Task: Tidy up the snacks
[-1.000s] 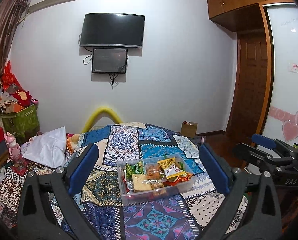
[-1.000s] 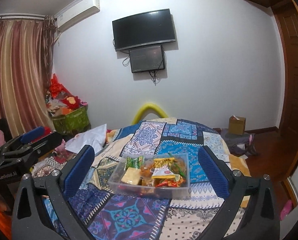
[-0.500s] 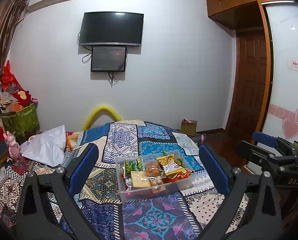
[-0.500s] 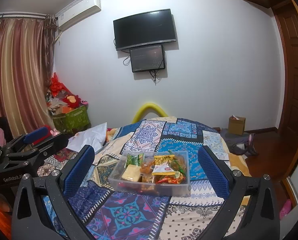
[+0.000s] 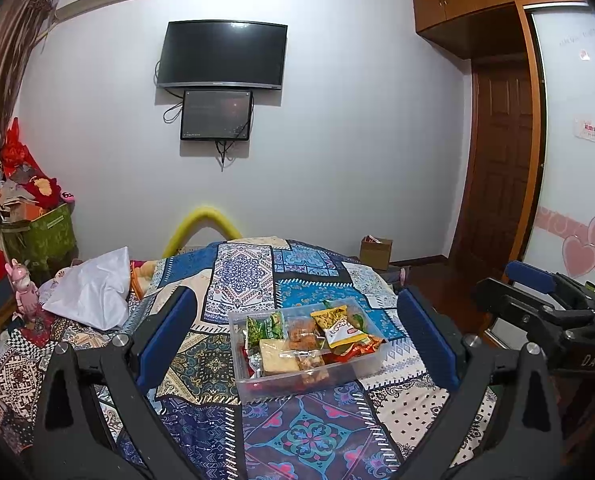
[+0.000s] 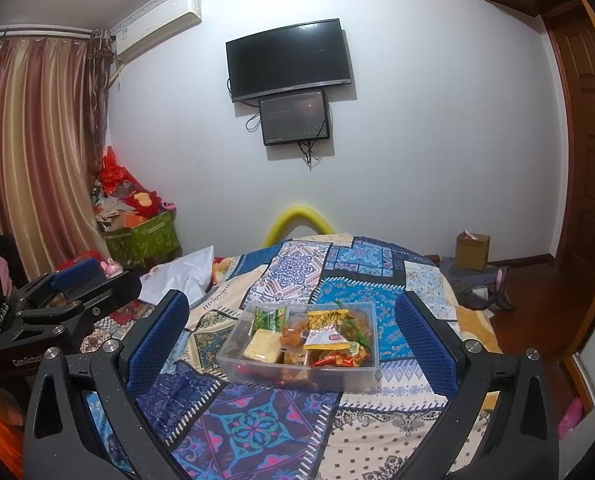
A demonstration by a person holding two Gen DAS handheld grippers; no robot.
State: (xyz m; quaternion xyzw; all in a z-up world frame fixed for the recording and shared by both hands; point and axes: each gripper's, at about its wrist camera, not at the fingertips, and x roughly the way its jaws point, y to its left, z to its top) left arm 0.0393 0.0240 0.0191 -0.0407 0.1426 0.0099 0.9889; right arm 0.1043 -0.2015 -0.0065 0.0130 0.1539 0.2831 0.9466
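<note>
A clear plastic box [image 5: 361, 372] [image 6: 233, 364] full of snack packets sits on the patchwork bedspread [image 5: 241, 280] [image 6: 257, 428]. Inside are a green packet [image 5: 263, 327] [image 6: 271, 317], a yellow packet [image 5: 335, 322] [image 6: 324, 326], a pale cracker pack [image 5: 277, 357] [image 6: 262, 345] and several orange and red ones. My left gripper [image 5: 295, 330] is open and empty, held above the bed short of the box. My right gripper [image 6: 291, 328] is open and empty too, also short of the box. Each gripper shows at the edge of the other's view.
A white pillow [image 5: 93, 288] lies at the bed's left. A green bin of toys [image 5: 37, 232] stands by the curtain. A yellow foam arch [image 5: 201, 224] rises behind the bed. A cardboard box [image 5: 375, 252] sits on the floor near the wooden door [image 5: 497, 168].
Both grippers have tilted slightly, so the box sits a little higher in each view. Both stay open and empty. Nothing in the box has moved.
</note>
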